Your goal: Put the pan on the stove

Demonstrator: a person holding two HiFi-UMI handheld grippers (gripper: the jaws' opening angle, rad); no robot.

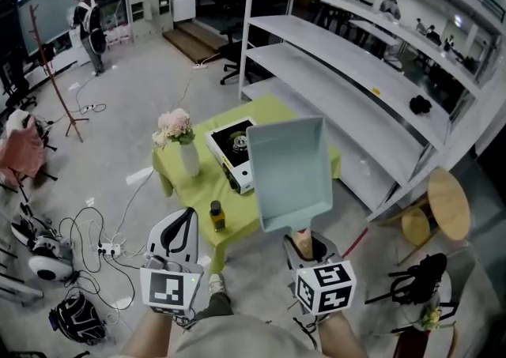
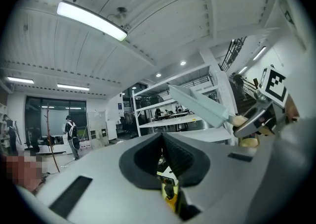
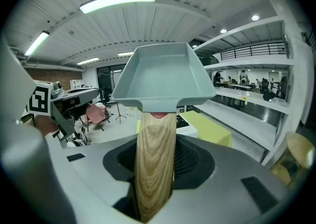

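Observation:
A pale blue-grey rectangular pan (image 1: 288,173) hangs in the air over the near right part of the green table (image 1: 182,190). My right gripper (image 1: 311,252) is shut on its wooden handle (image 3: 154,154), and the pan's tray (image 3: 160,77) fills the middle of the right gripper view. The white single-burner stove (image 1: 231,148) sits on the table, partly hidden behind the pan. My left gripper (image 1: 183,231) is held low at the left, shut on nothing. In the left gripper view the pan (image 2: 200,103) shows at the right.
On the table stand a white vase of pink flowers (image 1: 180,137) and a small dark bottle with a yellow label (image 1: 216,216). White metal shelving (image 1: 356,72) runs behind and right of the table. A round wooden stool (image 1: 447,202) is at the right; cables lie on the floor at the left.

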